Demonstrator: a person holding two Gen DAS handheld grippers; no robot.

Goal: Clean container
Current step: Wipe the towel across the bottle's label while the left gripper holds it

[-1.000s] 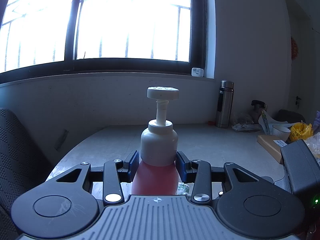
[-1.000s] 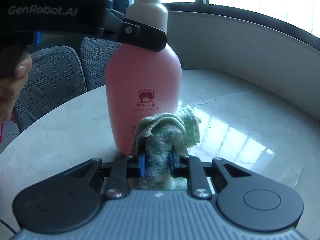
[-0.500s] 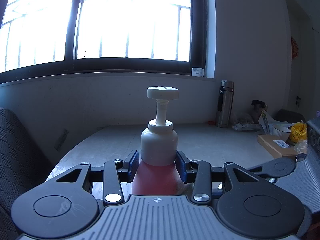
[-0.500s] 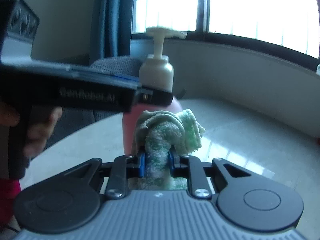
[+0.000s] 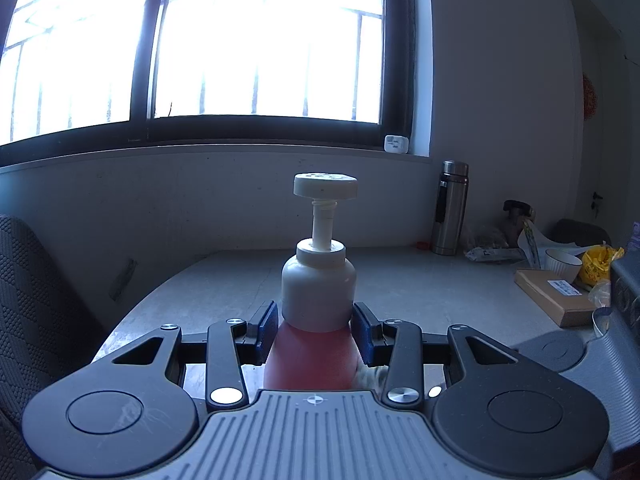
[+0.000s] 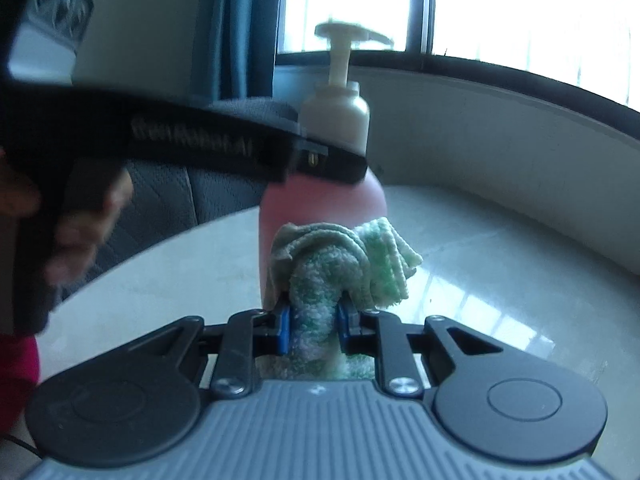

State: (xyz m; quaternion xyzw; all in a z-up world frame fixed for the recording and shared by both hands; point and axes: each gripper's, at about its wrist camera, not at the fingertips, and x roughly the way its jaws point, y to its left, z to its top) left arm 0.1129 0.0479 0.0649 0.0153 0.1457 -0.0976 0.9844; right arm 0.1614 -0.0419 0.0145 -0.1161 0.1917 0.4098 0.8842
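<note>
A pink pump bottle [image 5: 312, 360] with a white collar and pump head stands upright on the pale table [image 5: 420, 280]. My left gripper [image 5: 316, 328] is shut on it, its blue pads pressing just below the collar. In the right wrist view the same bottle [image 6: 320, 204] rises behind a green-and-white cloth [image 6: 340, 256]. My right gripper [image 6: 314, 328] is shut on that bunched cloth, which sits in front of the bottle's lower body; contact cannot be told. The left gripper's black finger [image 6: 320, 160] crosses the bottle's shoulder. The bottle's base is hidden.
A steel flask [image 5: 450, 208], a cardboard box [image 5: 552, 296], a white bowl [image 5: 562, 264] and a yellow bag [image 5: 600, 264] crowd the table's far right. A grey padded chair [image 5: 24, 300] stands left. A person's hand [image 6: 80, 220] grips the left handle.
The right gripper with the cloth has drawn back and risen along the bottle, which looks smaller now, and its body has entered the left wrist view. The left gripper and bottle stayed still.
</note>
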